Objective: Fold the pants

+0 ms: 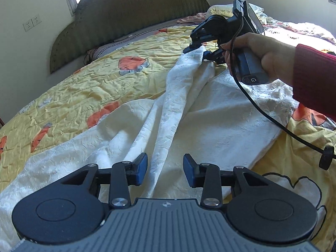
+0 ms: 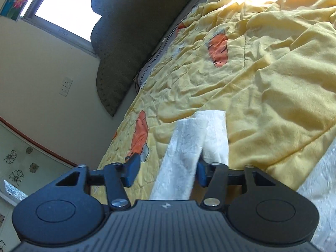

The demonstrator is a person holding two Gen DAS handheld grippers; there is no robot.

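Note:
White textured pants [image 1: 220, 126] lie spread on a yellow quilt. My left gripper [image 1: 165, 168] stands open low over them, and a raised fold of the fabric runs between its blue pads [image 1: 141, 168] without being pinched. Farther back, a hand in a red sleeve holds my right gripper [image 1: 197, 52] where one end of the pants is lifted off the bed. In the right wrist view, that strip of pants [image 2: 184, 147] passes between the jaws of the right gripper [image 2: 167, 172]. It rests against the right pad [image 2: 201, 173], while the left pad stands apart from it.
The yellow quilt [image 1: 94, 84] with orange cartoon prints covers the bed. A dark green headboard [image 1: 130, 14] stands against the wall, with sockets [image 1: 31, 23] and a window beside it. A black cable [image 1: 273, 121] hangs from the right gripper across the pants. Crumpled bedding [image 1: 294, 29] lies at the back right.

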